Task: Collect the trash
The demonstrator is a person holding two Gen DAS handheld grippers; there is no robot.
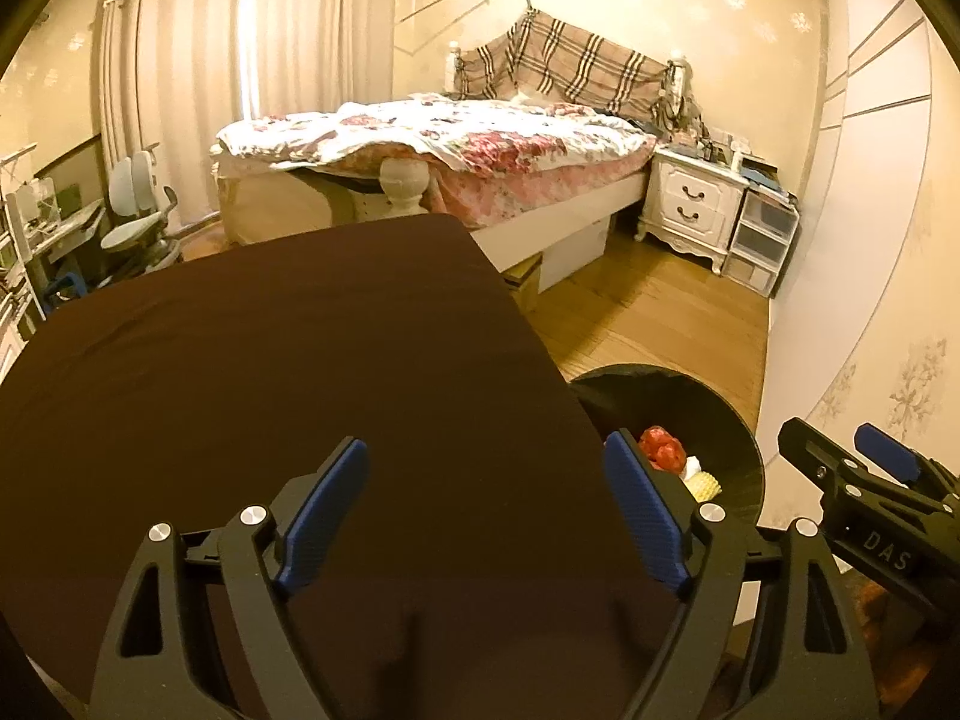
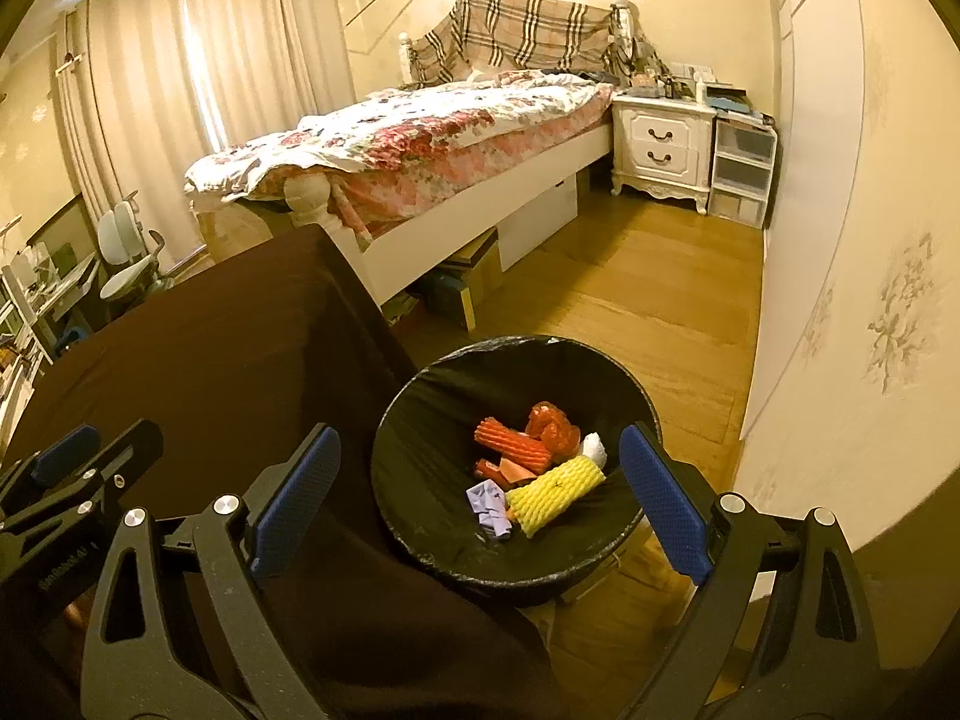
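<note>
A round bin (image 2: 420, 396) lined with a black bag stands on the floor right of the table. Inside lie a yellow foam net (image 2: 555, 495), an orange foam net (image 2: 510, 444), a red crumpled wrapper (image 2: 552, 423), a purple scrap (image 2: 489, 501) and a white wad (image 2: 594, 447). My right gripper (image 2: 480, 498) hovers open above the bin with nothing between its blue pads. My left gripper (image 1: 486, 504) is open and empty over the dark brown table (image 1: 270, 360); the bin (image 1: 738, 420) shows past its right finger. The right gripper (image 1: 852, 450) appears at the right edge of the left wrist view.
A bed (image 2: 420, 144) with a floral quilt fills the far side. A white nightstand (image 2: 660, 144) and plastic drawers (image 2: 741, 162) stand by the right wall. Cardboard boxes (image 2: 474, 276) sit under the bed. A desk chair (image 1: 138, 210) is at the far left. Wooden floor (image 2: 630, 300) lies beyond the bin.
</note>
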